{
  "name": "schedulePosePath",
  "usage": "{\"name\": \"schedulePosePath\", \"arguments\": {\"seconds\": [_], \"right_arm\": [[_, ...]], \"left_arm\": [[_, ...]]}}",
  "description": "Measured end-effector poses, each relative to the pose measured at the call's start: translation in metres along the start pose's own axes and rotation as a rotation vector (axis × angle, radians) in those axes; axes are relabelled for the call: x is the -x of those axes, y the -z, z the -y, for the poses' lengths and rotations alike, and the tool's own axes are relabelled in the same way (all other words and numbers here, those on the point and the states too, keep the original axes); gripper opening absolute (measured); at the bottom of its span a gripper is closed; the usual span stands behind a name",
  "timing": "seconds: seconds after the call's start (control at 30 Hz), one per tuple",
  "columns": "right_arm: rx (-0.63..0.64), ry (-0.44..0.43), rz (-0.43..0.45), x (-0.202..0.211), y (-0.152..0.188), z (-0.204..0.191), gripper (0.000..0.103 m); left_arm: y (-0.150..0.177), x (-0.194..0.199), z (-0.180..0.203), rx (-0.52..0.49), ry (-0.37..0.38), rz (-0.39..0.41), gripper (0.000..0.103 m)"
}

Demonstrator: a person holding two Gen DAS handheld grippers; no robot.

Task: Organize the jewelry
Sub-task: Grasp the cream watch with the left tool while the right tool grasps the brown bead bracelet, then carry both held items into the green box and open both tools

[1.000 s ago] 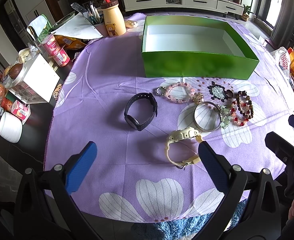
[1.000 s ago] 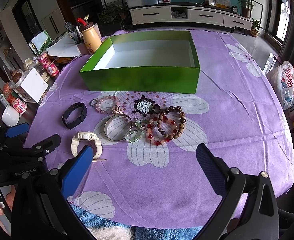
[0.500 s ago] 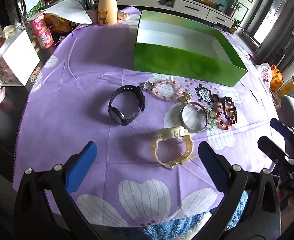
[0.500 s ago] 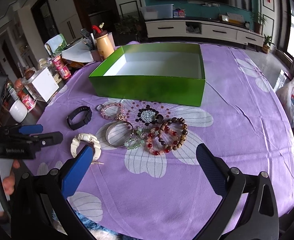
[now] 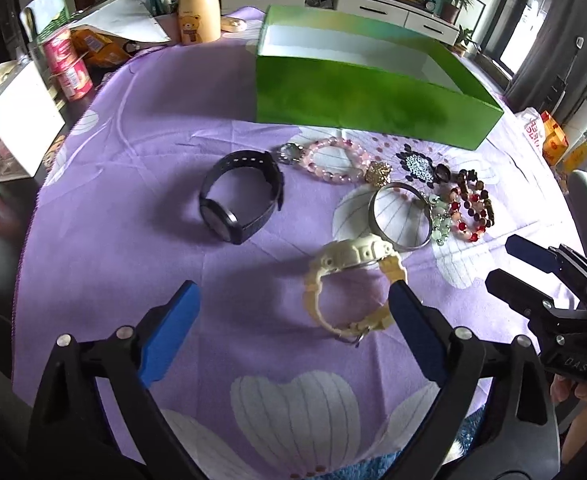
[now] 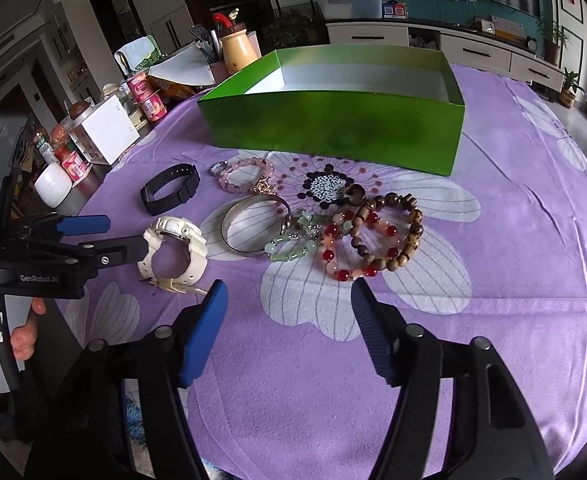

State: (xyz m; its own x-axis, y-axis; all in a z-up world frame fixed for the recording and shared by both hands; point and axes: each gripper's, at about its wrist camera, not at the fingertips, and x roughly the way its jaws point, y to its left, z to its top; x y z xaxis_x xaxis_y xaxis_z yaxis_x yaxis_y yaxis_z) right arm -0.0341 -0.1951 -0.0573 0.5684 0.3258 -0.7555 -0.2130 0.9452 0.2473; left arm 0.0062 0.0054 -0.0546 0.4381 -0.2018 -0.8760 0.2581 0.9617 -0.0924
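A cream watch (image 5: 351, 280) lies on the purple cloth just ahead of my open left gripper (image 5: 293, 312), its strap near the right fingertip (image 5: 403, 304). It also shows in the right wrist view (image 6: 173, 252). A black watch (image 5: 239, 200), a pink bead bracelet (image 5: 335, 160), a silver bangle (image 5: 399, 216) and a heap of bead bracelets (image 6: 373, 236) lie before an open green box (image 6: 333, 132). My right gripper (image 6: 289, 296) is open and empty, low over the cloth near the bead bracelets.
Cans (image 5: 67, 66), a white box (image 5: 13, 120), a yellow bear bottle (image 5: 197, 12) and papers crowd the table's left side. The cloth's front edge (image 5: 293, 452) hangs just below my left gripper. A snack bag (image 5: 549, 140) sits off the right edge.
Both grippers have moved forward and lower toward the jewelry. The left one has closed in on the cream watch. The right gripper's fingers stand closer together than before. Nothing was picked up.
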Motion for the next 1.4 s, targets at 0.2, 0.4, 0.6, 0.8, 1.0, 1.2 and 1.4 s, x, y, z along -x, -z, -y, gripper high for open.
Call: {"name": "schedulePosePath", "arguments": {"seconds": [0.2,0.4,0.6,0.8,1.0,1.2,1.4], "right_arm": [[-0.001,-0.019,-0.003,-0.005,-0.004,0.004,0.055],[-0.01,0.032,0.01,-0.006,-0.011,0.017,0.051],[0.016,0.059,0.009,-0.012,-0.022,0.025,0.039],[0.107,0.135,-0.064,-0.033,-0.032,0.027,0.022],[0.18,0.146,-0.135,-0.046,-0.032,0.027,0.011],[0.074,0.071,-0.08,-0.032,-0.037,0.042,0.007],[-0.13,-0.106,0.05,0.007,-0.053,0.072,0.007]], "left_arm": [[-0.005,-0.018,0.009,-0.019,-0.003,-0.034,0.062],[-0.006,-0.031,0.013,-0.03,0.027,-0.064,0.031],[-0.009,-0.032,0.011,-0.022,0.055,-0.053,0.02],[-0.011,-0.021,0.002,0.003,0.087,-0.033,0.02],[-0.016,-0.009,0.0,0.002,0.093,-0.003,0.02],[-0.018,0.002,0.001,-0.002,0.099,0.018,0.02],[-0.023,0.012,-0.002,0.016,0.114,0.04,0.02]]}}
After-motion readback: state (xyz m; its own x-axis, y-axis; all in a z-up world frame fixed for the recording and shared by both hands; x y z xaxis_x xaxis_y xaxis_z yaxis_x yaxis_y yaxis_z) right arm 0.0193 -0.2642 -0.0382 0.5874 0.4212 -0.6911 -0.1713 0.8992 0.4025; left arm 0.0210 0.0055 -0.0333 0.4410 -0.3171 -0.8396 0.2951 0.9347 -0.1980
